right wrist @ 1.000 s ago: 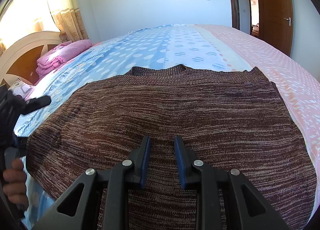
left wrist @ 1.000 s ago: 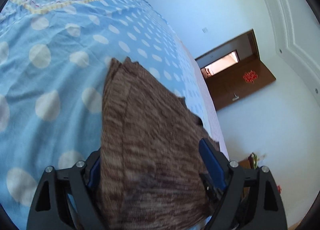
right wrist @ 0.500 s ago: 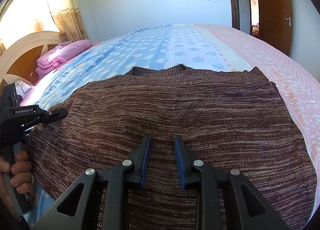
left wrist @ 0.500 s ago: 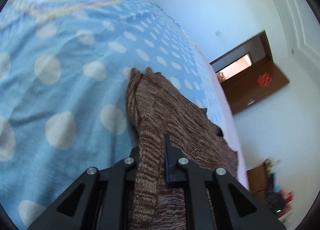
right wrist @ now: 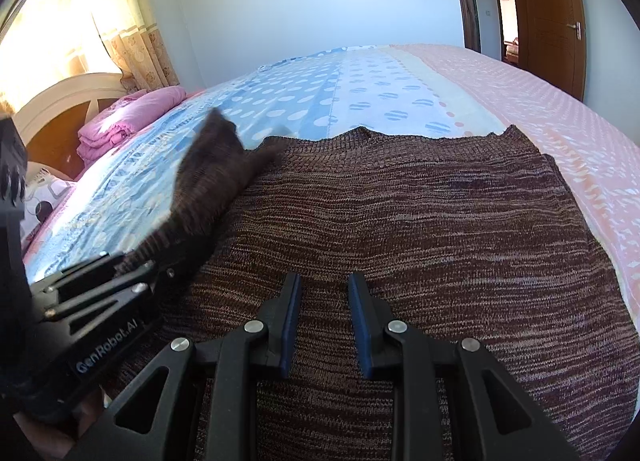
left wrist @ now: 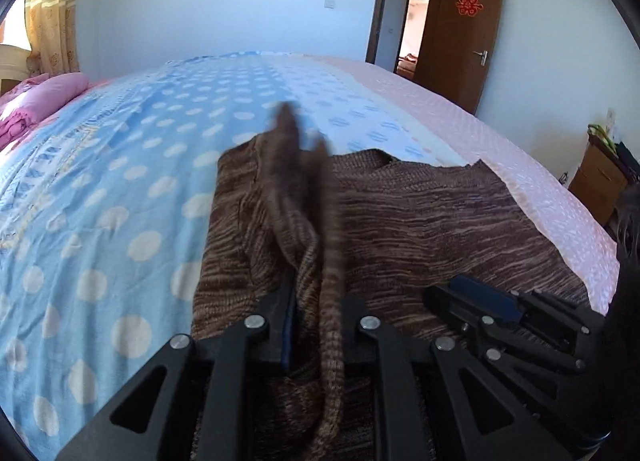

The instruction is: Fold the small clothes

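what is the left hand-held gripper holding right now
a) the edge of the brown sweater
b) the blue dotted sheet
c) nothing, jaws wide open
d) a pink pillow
a: the left hand-held gripper has closed on a bunched strip of the brown sweater and lifts that side off the sheet, while the right hand-held gripper rests over the sweater's middle with a gap between its jaws.
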`<state>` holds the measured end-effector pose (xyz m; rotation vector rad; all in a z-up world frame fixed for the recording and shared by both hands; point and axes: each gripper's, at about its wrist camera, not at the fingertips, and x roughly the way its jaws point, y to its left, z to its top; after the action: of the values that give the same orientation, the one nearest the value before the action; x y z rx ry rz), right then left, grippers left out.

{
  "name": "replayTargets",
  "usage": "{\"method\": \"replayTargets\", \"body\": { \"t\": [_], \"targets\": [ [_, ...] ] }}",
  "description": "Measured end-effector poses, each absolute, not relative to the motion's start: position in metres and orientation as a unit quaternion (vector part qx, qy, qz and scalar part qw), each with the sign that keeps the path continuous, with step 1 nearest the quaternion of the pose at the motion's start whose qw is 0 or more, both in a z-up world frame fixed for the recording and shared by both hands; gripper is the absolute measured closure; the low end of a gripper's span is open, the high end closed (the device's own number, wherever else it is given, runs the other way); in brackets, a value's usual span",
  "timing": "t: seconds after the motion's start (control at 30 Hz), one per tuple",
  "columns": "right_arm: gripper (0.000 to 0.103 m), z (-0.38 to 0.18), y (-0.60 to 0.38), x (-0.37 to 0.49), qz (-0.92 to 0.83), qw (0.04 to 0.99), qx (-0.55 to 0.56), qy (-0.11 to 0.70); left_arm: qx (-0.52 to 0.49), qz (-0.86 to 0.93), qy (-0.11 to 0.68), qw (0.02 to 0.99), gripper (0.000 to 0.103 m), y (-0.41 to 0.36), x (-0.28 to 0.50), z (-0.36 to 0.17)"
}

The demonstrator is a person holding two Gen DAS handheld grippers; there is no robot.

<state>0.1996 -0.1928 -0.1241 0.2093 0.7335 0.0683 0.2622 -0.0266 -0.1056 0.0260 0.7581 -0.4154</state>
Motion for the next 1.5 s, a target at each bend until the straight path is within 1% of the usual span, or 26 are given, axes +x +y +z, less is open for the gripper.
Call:
{"method": "replayTargets", "body": {
  "t": [0.07, 0.2, 0.3, 0.37, 0.4, 0.43, 0.53, 0.57, 0.7, 0.73, 0.77, 0.8, 0.83, 0.87, 0.93, 1.0, 1.17, 1.27, 1.5],
  "targets": [
    [0.074, -0.125, -0.196, 0.201, 0.042, 0.926, 0.114, 0.359, 0.004, -0.205, 0.369, 0.907, 0.088, -0.023, 0.264, -0.105],
    [0.062, -0.12, -0.202, 0.203, 0.066, 0.919, 0.142, 0.361, -0.016, -0.216, 0.371, 0.903, 0.087, -0.019, 0.268, -0.107],
    [0.061, -0.108, -0.213, 0.212, 0.112, 0.907, 0.208, 0.348, -0.02, -0.218, 0.369, 0.903, 0.087, -0.02, 0.266, -0.108],
    [0.058, -0.097, -0.216, 0.227, 0.141, 0.895, 0.242, 0.346, -0.022, -0.22, 0.369, 0.903, 0.087, -0.021, 0.266, -0.11],
    [0.049, -0.092, -0.215, 0.237, 0.153, 0.889, 0.252, 0.35, -0.025, -0.221, 0.368, 0.903, 0.087, -0.019, 0.266, -0.11],
    [0.043, -0.088, -0.211, 0.247, 0.165, 0.884, 0.255, 0.355, -0.028, -0.223, 0.368, 0.902, 0.087, -0.018, 0.266, -0.111],
    [0.043, -0.083, -0.19, 0.28, 0.208, 0.866, 0.24, 0.387, -0.039, -0.233, 0.366, 0.9, 0.081, -0.016, 0.266, -0.11],
    [0.042, -0.085, -0.179, 0.294, 0.209, 0.86, 0.222, 0.41, -0.043, -0.238, 0.366, 0.899, 0.079, -0.015, 0.266, -0.11],
    [0.042, -0.098, -0.156, 0.321, 0.196, 0.847, 0.184, 0.459, -0.04, -0.239, 0.365, 0.899, 0.079, -0.017, 0.265, -0.11],
    [0.043, -0.101, -0.154, 0.321, 0.199, 0.848, 0.183, 0.456, -0.041, -0.239, 0.365, 0.899, 0.079, -0.017, 0.266, -0.11],
    [0.049, -0.102, -0.154, 0.319, 0.202, 0.853, 0.182, 0.446, -0.041, -0.239, 0.365, 0.899, 0.079, -0.017, 0.266, -0.11],
    [0.075, -0.103, -0.153, 0.319, 0.195, 0.855, 0.173, 0.447, -0.043, -0.24, 0.364, 0.899, 0.079, -0.017, 0.265, -0.11],
    [0.086, -0.104, -0.153, 0.32, 0.188, 0.856, 0.169, 0.45, -0.046, -0.241, 0.365, 0.898, 0.08, -0.016, 0.266, -0.11],
    [0.086, -0.106, -0.158, 0.318, 0.186, 0.858, 0.177, 0.445, -0.049, -0.241, 0.365, 0.898, 0.083, -0.016, 0.266, -0.11],
    [0.088, -0.107, -0.165, 0.313, 0.185, 0.86, 0.184, 0.438, -0.056, -0.24, 0.366, 0.898, 0.087, -0.014, 0.266, -0.11],
    [0.089, -0.099, -0.168, 0.309, 0.188, 0.865, 0.179, 0.429, -0.06, -0.238, 0.364, 0.898, 0.088, -0.012, 0.266, -0.109],
    [0.089, -0.072, -0.178, 0.3, 0.195, 0.878, 0.146, 0.412, -0.068, -0.237, 0.351, 0.903, 0.089, -0.02, 0.256, -0.094],
    [0.089, -0.061, -0.196, 0.296, 0.193, 0.883, 0.132, 0.407, -0.04, -0.246, 0.346, 0.905, 0.089, -0.044, 0.248, -0.083],
    [0.089, -0.036, -0.263, 0.287, 0.165, 0.896, 0.095, 0.4, -0.034, -0.303, 0.349, 0.886, 0.089, -0.108, 0.24, -0.059]
  ]
}}
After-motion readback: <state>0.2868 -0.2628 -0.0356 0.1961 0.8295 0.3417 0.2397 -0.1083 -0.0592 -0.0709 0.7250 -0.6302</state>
